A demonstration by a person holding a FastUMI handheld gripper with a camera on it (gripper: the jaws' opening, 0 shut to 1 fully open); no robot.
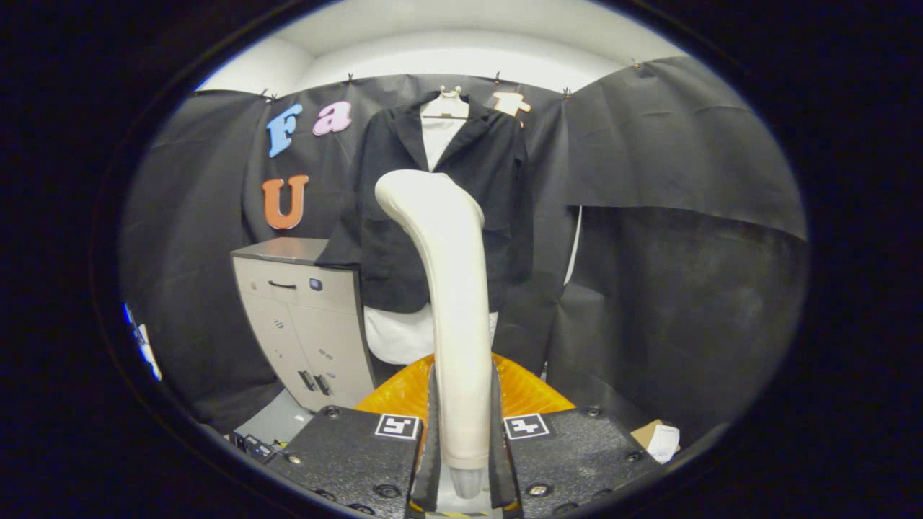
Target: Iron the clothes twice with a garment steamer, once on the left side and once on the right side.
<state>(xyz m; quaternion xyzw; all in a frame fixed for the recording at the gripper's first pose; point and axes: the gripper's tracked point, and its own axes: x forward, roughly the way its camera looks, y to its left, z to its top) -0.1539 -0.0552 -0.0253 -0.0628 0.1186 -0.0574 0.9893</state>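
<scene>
A cream-white garment steamer (pixel 451 288) stands upright between my fingers, its handle clamped by my gripper (pixel 465 425) and its head curving up and to the left. Beyond it a black jacket (pixel 490 187) over a white shirt (pixel 441 133) hangs on a white hanger (pixel 448 97) against the booth's black wall. The steamer's head sits in front of the jacket's middle, still some way short of the cloth. The shirt's white hem (pixel 393 335) shows below the jacket.
A grey cabinet (pixel 306 310) with drawers stands left of the jacket, whose left sleeve lies across its top. An orange ribbed object (pixel 404 393) lies just beyond my fingers. A cardboard piece with a white label (pixel 660 438) rests at lower right.
</scene>
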